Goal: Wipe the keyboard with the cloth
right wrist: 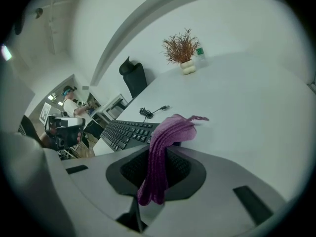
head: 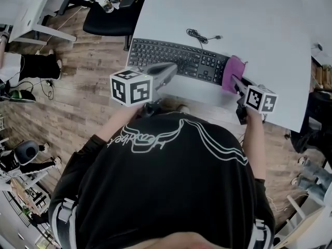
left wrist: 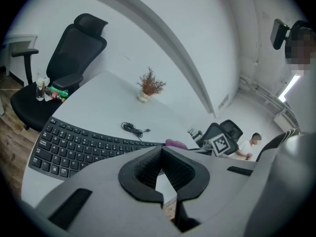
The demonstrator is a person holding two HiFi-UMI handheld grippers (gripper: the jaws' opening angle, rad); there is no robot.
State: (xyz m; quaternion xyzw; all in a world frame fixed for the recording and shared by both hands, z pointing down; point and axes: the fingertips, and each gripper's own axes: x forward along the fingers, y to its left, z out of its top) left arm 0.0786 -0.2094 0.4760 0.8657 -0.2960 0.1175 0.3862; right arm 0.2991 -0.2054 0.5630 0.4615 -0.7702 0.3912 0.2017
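A black keyboard (head: 176, 60) lies near the front edge of the white table (head: 259, 25). A purple cloth (head: 232, 72) hangs over the keyboard's right end, and my right gripper (head: 236, 81) is shut on it. In the right gripper view the cloth (right wrist: 165, 142) drapes down between the jaws, with the keyboard (right wrist: 126, 131) to the left of it. My left gripper (head: 174, 67) hovers over the keyboard's front middle, shut and holding nothing. In the left gripper view its tips (left wrist: 161, 149) meet above the keyboard (left wrist: 84, 144), and the cloth (left wrist: 175, 143) peeks out just beyond.
The keyboard's coiled cable (head: 199, 35) lies behind it on the table. A small dried plant in a pot (right wrist: 181, 51) stands at the far side. A black office chair (head: 111, 19) with small items on its seat stands at the table's left. The table's front edge runs just below the keyboard.
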